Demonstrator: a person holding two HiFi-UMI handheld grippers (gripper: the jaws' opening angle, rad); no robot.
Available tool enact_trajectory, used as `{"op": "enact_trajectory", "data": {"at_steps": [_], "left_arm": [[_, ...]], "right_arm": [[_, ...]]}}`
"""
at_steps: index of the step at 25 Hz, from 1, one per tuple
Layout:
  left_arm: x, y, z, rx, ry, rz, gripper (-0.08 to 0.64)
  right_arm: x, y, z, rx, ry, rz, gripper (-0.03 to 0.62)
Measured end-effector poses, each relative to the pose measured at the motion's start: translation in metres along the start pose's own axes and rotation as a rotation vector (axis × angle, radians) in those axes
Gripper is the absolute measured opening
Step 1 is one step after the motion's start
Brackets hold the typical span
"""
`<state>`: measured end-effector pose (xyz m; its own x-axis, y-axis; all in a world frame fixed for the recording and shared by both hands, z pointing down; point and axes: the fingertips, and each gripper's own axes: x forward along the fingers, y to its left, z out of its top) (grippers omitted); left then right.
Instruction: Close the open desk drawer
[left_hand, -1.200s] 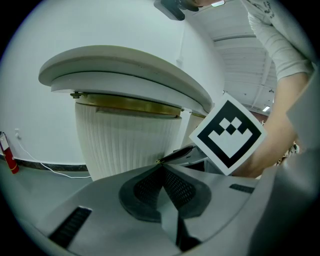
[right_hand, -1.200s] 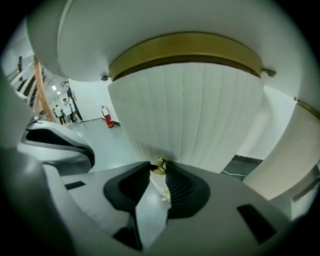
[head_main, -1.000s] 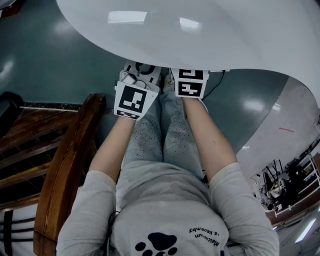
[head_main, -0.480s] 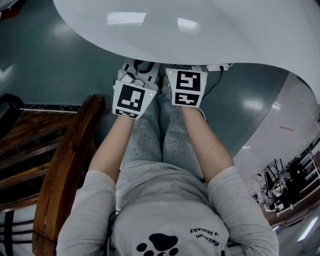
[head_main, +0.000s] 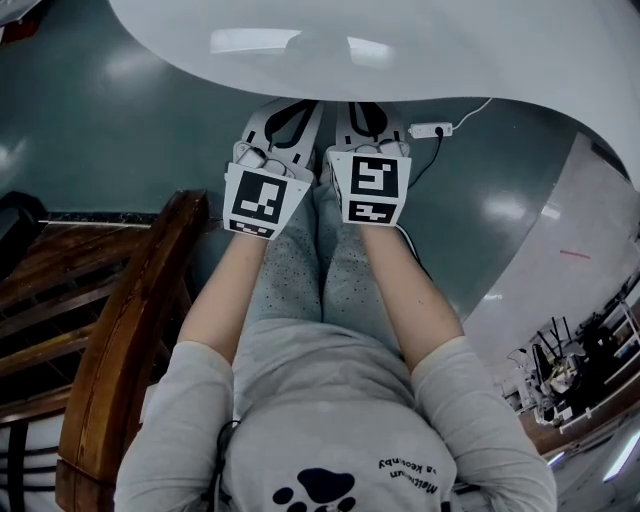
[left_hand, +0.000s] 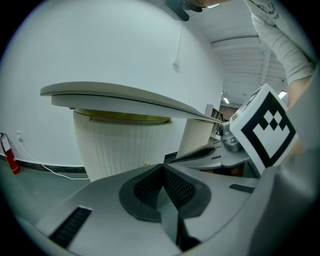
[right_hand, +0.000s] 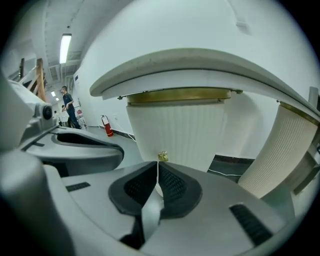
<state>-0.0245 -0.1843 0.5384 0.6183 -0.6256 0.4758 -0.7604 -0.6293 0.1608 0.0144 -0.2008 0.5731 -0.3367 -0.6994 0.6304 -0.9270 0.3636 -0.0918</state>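
Since a second ago both grippers have come back out from under the white counter (head_main: 430, 55) toward the person. In the head view only their marker cubes showed then, and now the jaws show beyond the cubes as well. A power strip (head_main: 438, 130) on the floor, half covered by the counter edge before, now lies in plain sight with its cable.

The right gripper (right_hand: 158, 165) has just been closing. Its jaws are pressed together at the tips with nothing between them. The left gripper (left_hand: 163, 169) also has its jaws pressed together and empty, and it hangs just beside the right one.

The desk drawer (right_hand: 172, 132) sits in the ribbed white front under the counter top, below a gold band. It is marked by a small brass knob (right_hand: 162, 156) just beyond the right gripper's tips and apart from them. The drawer's edges cannot be made out against the ribbing, and no view shows its inside. A wooden chair (head_main: 130, 320) stands at the person's left.
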Motion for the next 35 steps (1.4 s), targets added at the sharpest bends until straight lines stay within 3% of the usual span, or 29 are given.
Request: {"op": "enact_trajectory", "data": {"at_steps": [9,23,35], "left_arm": [[-0.022,-0.017,0.013,-0.003,-0.029,0.014,0.006],[-0.058,-0.050,0.068,0.035,-0.087,0.030,0.006],[-0.113,-0.083,0.148,0.086,-0.203,0.075,0.006]], "right_arm": [[-0.035,0.007,0.011,-0.027,-0.039,0.002,0.017],[-0.105,0.011,0.058,-0.059,-0.133,0.009,0.017],[-0.187,0.022,0.129,-0.123,-0.279,0.028,0.017]]}}
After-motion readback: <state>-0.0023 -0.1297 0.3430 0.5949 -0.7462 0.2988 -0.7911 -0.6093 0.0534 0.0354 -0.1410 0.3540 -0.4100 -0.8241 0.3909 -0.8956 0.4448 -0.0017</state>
